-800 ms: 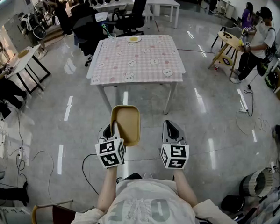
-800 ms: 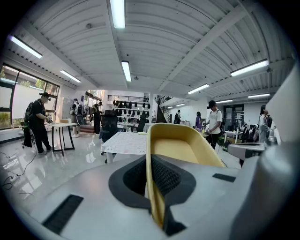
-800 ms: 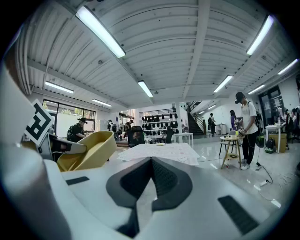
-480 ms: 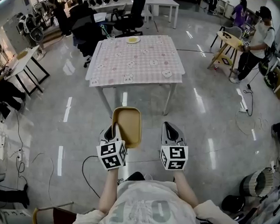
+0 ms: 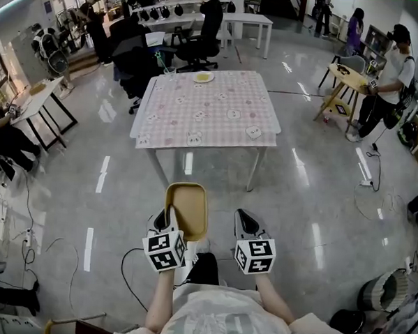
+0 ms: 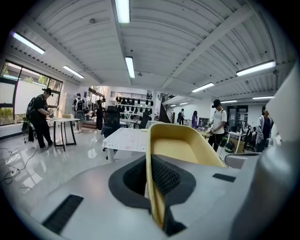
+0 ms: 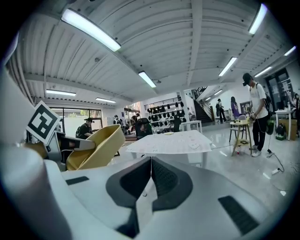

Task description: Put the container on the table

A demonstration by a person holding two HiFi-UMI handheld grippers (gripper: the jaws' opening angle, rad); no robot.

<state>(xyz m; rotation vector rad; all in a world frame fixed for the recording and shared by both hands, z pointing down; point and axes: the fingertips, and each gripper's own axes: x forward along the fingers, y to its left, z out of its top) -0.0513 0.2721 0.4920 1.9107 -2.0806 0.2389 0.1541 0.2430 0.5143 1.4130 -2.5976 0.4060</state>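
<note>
Head view has us on the shiny floor (image 5: 319, 203), facing the table (image 5: 218, 132) with its pink checked cloth, which stands ahead of us and well apart from both tools. The yellow container (image 5: 186, 209) is not on it yet. It hangs in the air over the floor, out in front of the left gripper (image 5: 169, 215) and between the 2 grippers. We hold it by 1 short end only, so the long tray sticks forward with its open side up. That keeps it roughly level and lets its far end lead toward the tabletop.

In the left gripper view the jaws are pinched tight on the container's near rim, with the thin wall sandwiched edge-on between the 2 black ribbed pads (image 6: 166, 176). We judge that such a thin-wall pinch needs a firm squeeze, because the whole tray levers on that 1 spot.

The right gripper (image 5: 246, 220) rides beside it, apart from the container. In the right gripper view its jaws are pressed together with nothing between them. We judge it is simply held clear, free to steady the tray if needed.

A small plate (image 5: 202, 76) and a cup (image 5: 170, 73) sit at the table's far edge, so the near half of the cloth looks like the natural spot to set down. We judge the task is at the carrying stage, with the approach and the lowering not yet done.
</note>
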